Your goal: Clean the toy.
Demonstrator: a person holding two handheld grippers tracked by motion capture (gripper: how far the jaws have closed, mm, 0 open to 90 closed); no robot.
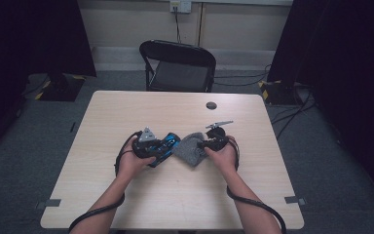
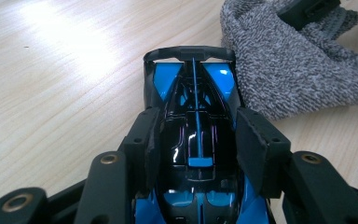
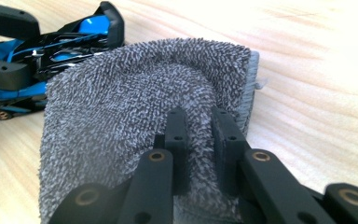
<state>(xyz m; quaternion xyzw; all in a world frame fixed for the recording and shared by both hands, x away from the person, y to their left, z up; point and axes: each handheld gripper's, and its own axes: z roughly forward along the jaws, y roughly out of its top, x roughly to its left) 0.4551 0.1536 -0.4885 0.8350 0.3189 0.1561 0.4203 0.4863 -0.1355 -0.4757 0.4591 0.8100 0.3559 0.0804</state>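
Toy car [image 2: 196, 135], blue and black, sits between the pads of the left gripper [image 2: 198, 140], pressed at its sides, long axis along the jaws, nose toward the grey cloth [image 3: 135, 121]. Right gripper [image 3: 200, 140] is pinched on a fold of this cloth, just beside the car on the table [image 1: 126, 112]. No writing is readable

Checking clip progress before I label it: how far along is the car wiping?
Done: both grasps are made. The left hand-held gripper is shut on the blue toy car, and the right hand-held gripper is pinching the grey cloth. In hand: cloth and car sit side by side above the table. Left, apparently: the wiping itself, as the cloth covers none of the car yet.
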